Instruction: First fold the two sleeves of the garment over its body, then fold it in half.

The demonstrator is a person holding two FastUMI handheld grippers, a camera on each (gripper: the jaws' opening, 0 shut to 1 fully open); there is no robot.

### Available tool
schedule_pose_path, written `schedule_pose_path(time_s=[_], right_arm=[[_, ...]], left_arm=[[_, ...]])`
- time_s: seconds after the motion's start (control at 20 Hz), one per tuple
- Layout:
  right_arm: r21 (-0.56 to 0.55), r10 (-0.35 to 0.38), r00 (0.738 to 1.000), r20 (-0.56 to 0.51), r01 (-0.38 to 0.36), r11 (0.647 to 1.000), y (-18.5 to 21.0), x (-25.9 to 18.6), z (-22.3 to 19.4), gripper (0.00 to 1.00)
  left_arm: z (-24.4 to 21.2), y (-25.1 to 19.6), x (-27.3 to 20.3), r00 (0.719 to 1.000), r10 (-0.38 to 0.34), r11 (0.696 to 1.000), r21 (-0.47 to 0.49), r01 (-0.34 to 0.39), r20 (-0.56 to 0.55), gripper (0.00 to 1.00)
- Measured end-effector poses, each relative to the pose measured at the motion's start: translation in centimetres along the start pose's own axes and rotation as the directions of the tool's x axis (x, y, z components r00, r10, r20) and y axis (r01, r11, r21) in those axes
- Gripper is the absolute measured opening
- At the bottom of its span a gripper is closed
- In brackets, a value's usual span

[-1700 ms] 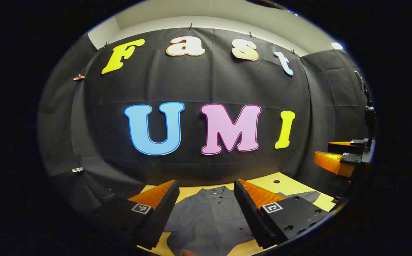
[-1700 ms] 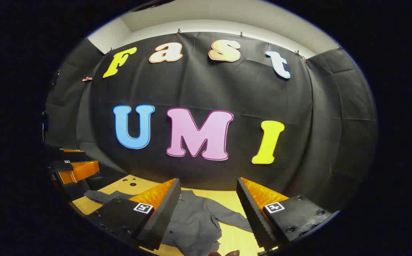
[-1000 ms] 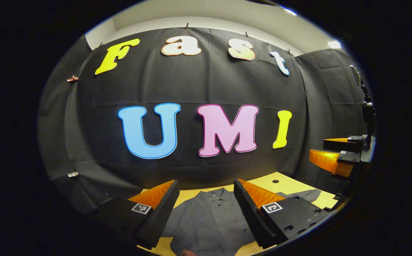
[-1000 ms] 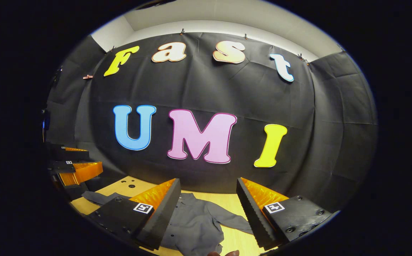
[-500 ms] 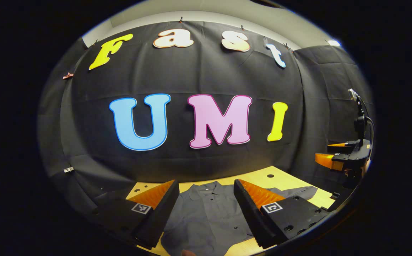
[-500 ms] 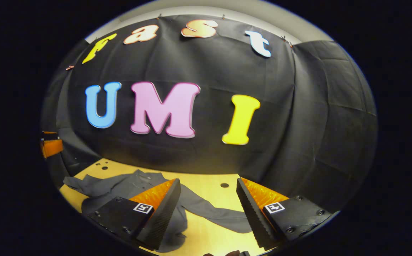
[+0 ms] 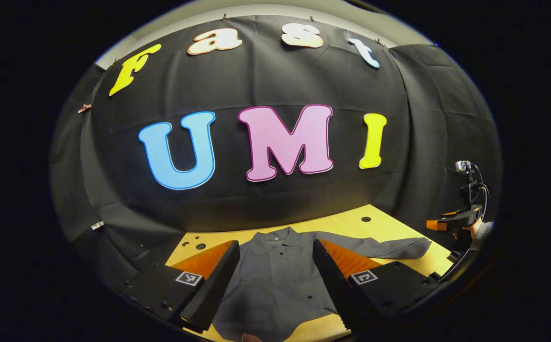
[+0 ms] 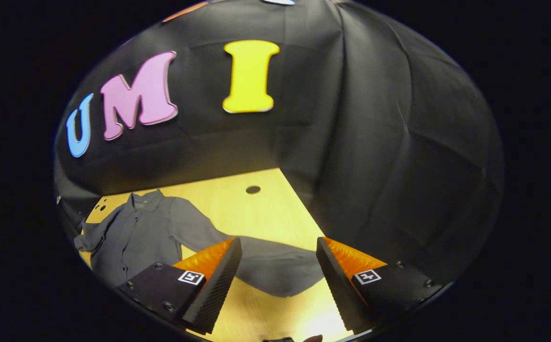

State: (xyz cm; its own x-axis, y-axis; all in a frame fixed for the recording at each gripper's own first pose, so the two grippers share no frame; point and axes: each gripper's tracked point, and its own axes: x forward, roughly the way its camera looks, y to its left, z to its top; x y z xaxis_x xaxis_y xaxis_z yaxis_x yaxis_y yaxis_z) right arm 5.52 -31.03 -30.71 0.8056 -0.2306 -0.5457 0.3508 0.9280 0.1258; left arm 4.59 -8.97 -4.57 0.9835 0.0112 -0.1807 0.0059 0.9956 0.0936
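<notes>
A dark grey button-up shirt [image 7: 280, 278] lies face up on the yellow table [image 7: 351, 223], collar toward the far wall. My left gripper [image 7: 275, 251] hangs open above the shirt's chest, holding nothing. One sleeve [image 7: 389, 247] stretches out to the right in the left gripper view. In the right gripper view the shirt body [image 8: 137, 237] lies at the left and that sleeve's cuff end [image 8: 275, 270] sits between the fingers of my open right gripper [image 8: 278, 249], which hovers above it. The right gripper [image 7: 446, 222] also appears small at the far right of the left gripper view, held by a hand.
Black cloth walls close in the table at the back and right. Small round holes [image 8: 252, 189] dot the tabletop, with more [image 7: 197, 245] near the shirt's left shoulder. The other sleeve [image 8: 88, 240] lies bunched at the shirt's far side.
Both cameras have tilted down toward the table. The right gripper has swung to the right and dropped over the outstretched sleeve's end. Both grippers stay open.
</notes>
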Motion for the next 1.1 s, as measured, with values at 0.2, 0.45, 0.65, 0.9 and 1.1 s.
schedule_pose_path(time_s=[0.2, 0.45, 0.65, 0.9, 1.1], right_arm=[[0.024, -0.029, 0.992, -0.123, 0.032, 0.999, -2.1, 4.2, -5.2, 0.98], [0.069, -0.025, 0.970, -0.242, 0.043, 0.997, -2.3, 6.7, -9.8, 0.99], [0.073, -0.031, 0.955, -0.294, 0.055, 0.996, -2.5, 8.9, -11.0, 0.99], [-0.008, -0.068, 0.962, -0.263, 0.068, 0.998, -3.1, 9.4, -10.8, 0.76], [0.023, -0.087, 0.967, -0.239, 0.095, 0.995, -2.6, 9.4, -10.0, 0.07]], left_arm=[[-0.6, -1.2, 0.7, 1.000, 0.008, 1.000, 0.016, -0.008, -0.020, 0.97], [-1.3, -0.7, 1.3, 0.996, 0.060, 0.998, 0.017, -0.059, -0.063, 0.98], [-1.8, -0.2, 1.5, 0.991, 0.096, 0.995, -0.002, -0.096, -0.094, 0.97], [-2.2, 0.2, 1.2, 0.987, 0.118, 0.993, 0.007, -0.118, -0.106, 0.98], [-2.1, 0.9, 0.8, 0.988, 0.112, 0.994, 0.005, -0.112, -0.103, 0.98]])
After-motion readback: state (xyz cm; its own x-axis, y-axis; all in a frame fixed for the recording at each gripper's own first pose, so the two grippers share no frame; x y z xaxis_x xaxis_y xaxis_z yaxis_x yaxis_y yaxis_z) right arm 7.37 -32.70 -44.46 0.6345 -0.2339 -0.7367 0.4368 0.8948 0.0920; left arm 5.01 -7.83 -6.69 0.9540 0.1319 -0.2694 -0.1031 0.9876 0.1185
